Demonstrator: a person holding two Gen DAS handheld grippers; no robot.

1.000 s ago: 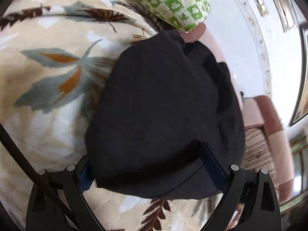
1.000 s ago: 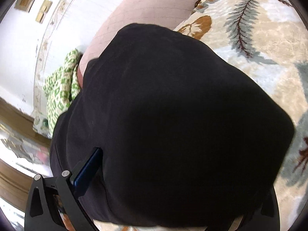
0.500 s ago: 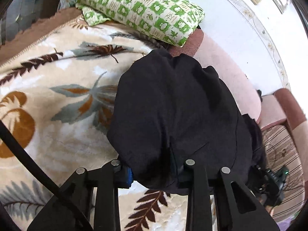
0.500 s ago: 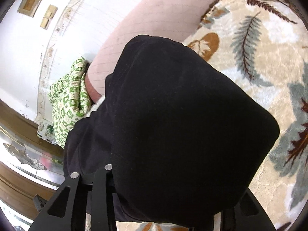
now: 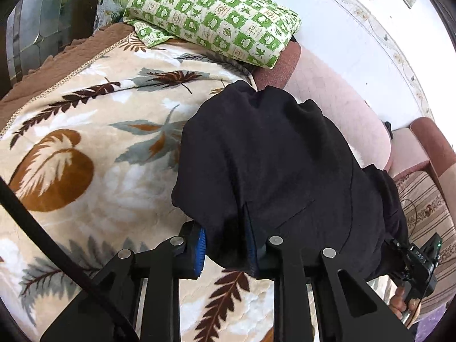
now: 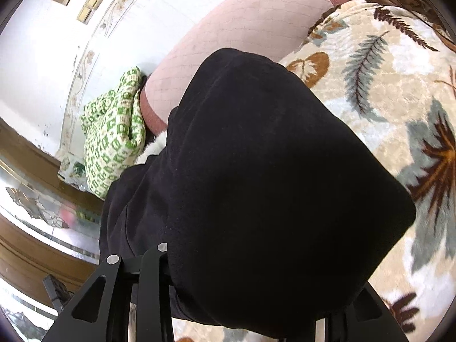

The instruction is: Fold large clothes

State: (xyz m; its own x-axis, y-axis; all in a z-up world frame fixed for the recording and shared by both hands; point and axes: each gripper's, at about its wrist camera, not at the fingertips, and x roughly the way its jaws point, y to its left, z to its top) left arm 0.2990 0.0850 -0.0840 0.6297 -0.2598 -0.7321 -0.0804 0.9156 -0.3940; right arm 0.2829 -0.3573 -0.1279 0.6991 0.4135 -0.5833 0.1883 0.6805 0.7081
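Note:
A large black garment [image 5: 279,165] lies bunched on a leaf-patterned beige blanket [image 5: 85,148]. My left gripper [image 5: 225,245] is shut on the garment's near edge, with a fold of cloth pinched between its blue pads. In the right wrist view the same garment [image 6: 270,185] fills most of the frame and drapes over my right gripper [image 6: 245,293]. The cloth hides its fingertips, so how its jaws stand cannot be seen. The right gripper also shows in the left wrist view [image 5: 419,259] at the garment's far right edge.
A folded green-and-white checked cloth [image 5: 211,14] lies at the blanket's far end, also in the right wrist view [image 6: 114,134]. A pink sofa backrest [image 5: 336,105] runs behind the garment along a white wall [image 5: 356,28]. A striped cushion [image 5: 424,205] sits at the right.
Both grippers have narrowed from wide open onto the garment's edge. Both cameras have pulled back and up, so more blanket and checked cloth shows, and the garment is more gathered.

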